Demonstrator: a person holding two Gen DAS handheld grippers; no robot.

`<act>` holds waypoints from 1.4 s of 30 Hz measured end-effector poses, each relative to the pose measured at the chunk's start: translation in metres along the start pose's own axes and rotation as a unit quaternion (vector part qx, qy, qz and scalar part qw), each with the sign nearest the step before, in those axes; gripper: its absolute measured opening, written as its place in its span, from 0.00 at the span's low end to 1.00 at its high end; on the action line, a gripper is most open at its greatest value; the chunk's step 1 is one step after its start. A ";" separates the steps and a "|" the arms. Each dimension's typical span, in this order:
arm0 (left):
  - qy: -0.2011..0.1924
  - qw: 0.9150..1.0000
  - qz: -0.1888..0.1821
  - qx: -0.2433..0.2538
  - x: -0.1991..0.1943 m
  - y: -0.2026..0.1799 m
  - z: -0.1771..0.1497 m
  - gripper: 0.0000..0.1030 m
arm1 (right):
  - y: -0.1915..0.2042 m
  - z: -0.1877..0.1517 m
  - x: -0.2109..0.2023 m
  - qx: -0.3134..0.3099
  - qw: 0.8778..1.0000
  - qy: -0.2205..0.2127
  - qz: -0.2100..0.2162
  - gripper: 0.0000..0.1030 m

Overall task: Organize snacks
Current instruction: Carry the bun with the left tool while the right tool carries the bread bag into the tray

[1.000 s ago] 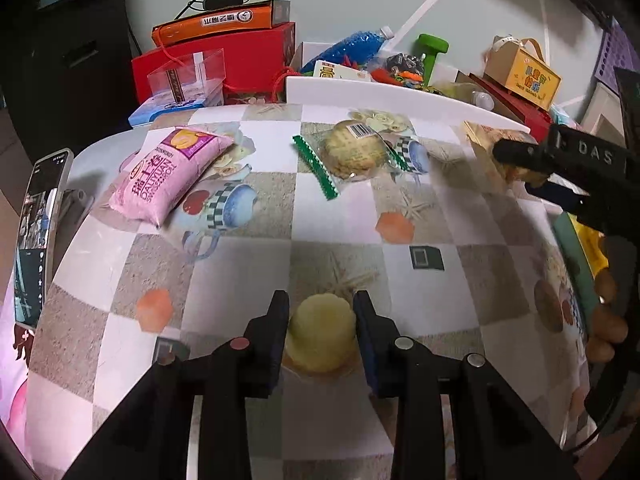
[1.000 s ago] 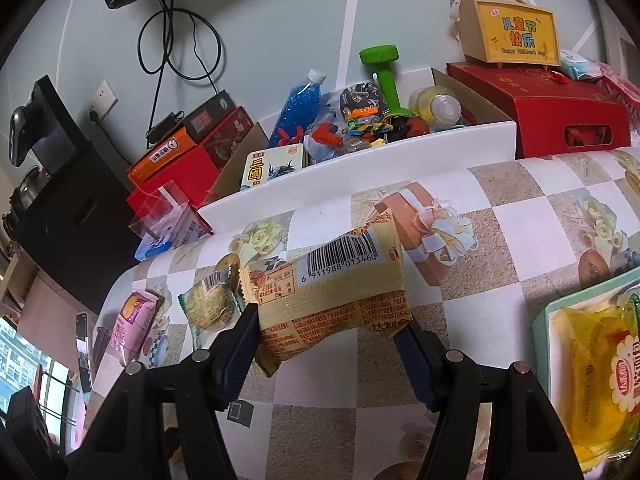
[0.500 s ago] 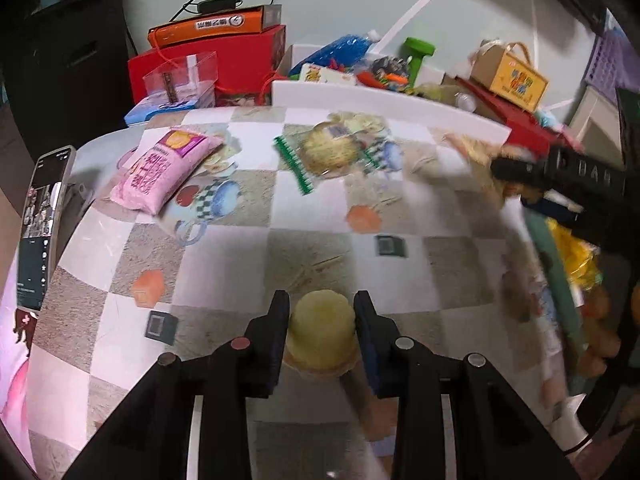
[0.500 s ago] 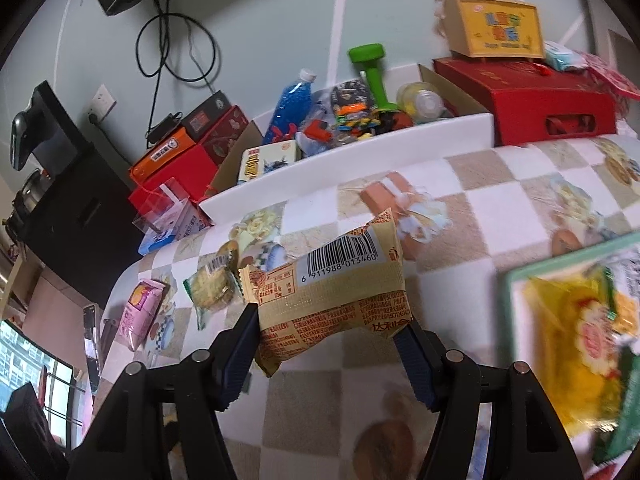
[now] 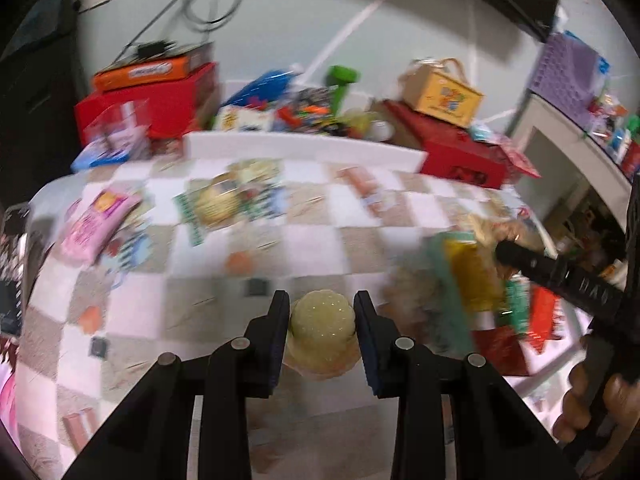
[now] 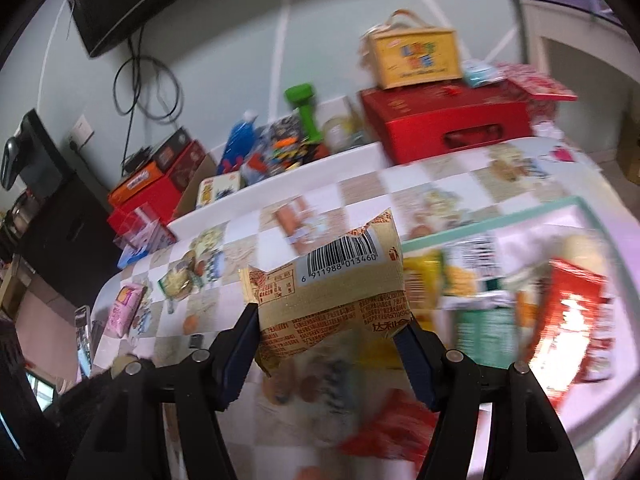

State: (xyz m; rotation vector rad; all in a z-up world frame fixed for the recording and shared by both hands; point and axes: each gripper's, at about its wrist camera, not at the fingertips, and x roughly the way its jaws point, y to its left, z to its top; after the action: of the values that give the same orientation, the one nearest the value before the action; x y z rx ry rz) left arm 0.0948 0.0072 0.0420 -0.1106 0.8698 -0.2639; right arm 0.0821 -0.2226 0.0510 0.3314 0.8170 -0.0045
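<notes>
My left gripper is shut on a small yellow jelly cup, held above the checkered table. My right gripper is shut on a tan snack packet with a barcode, held over a green-rimmed tray that holds several snack packs. The tray also shows at the right in the left wrist view, with the right gripper's arm above it. A pink packet and a clear-wrapped cake lie on the table's far left. Both views are blurred.
A white box edge borders the table's far side, with a blue bottle, green dumbbell and toys behind. Red boxes and a yellow carry box stand at the back. A phone lies at the table's left edge.
Both grippers have swung to the right with their loads. The tray with snack packs has come into view under the right gripper and beside the left one.
</notes>
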 end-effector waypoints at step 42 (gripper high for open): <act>0.048 0.986 -0.098 0.125 0.060 -0.177 0.003 0.54 | -0.149 -0.005 -0.023 0.140 0.985 0.014 -0.097 0.77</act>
State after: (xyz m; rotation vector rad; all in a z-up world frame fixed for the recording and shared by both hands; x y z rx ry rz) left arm 0.1013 -0.1796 0.0359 0.0511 0.9147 -0.5640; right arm 0.0437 -0.3652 0.0215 0.5157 0.8759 -0.2991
